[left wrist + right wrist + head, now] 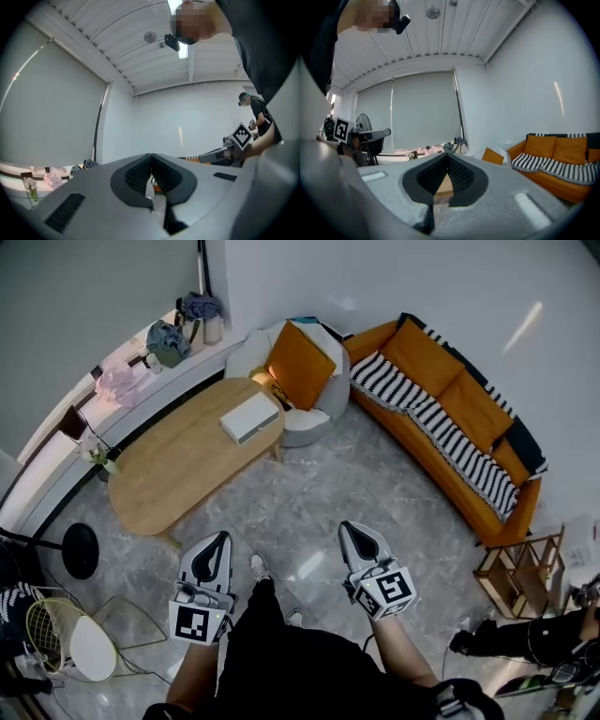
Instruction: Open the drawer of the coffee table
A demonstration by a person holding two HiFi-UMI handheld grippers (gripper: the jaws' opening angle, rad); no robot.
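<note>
The left gripper (pixel 222 538) and right gripper (pixel 351 527) are held apart from the oval light wooden counter (pixel 178 465). Both sets of jaws are closed, empty

— Where does the head view look from?
— From high above the person, steeply down at the floor (pixel 375 502). The wooden surface (pixel 178 460) lies well off at eleven o'clock, the sofa (pixel 469 399) at two o'clock.
— And the claw views?
— Each sits low, right behind its own claw, facing level. The left claw (pixel 151 155) view meets a white wall (pixel 187 117), with the right claw (pixel 204 158) at three o'clock. The right claw view faces the window blind (pixel 422 112), the left claw at nine o'clock, and shares the sofa with the head view.
</note>
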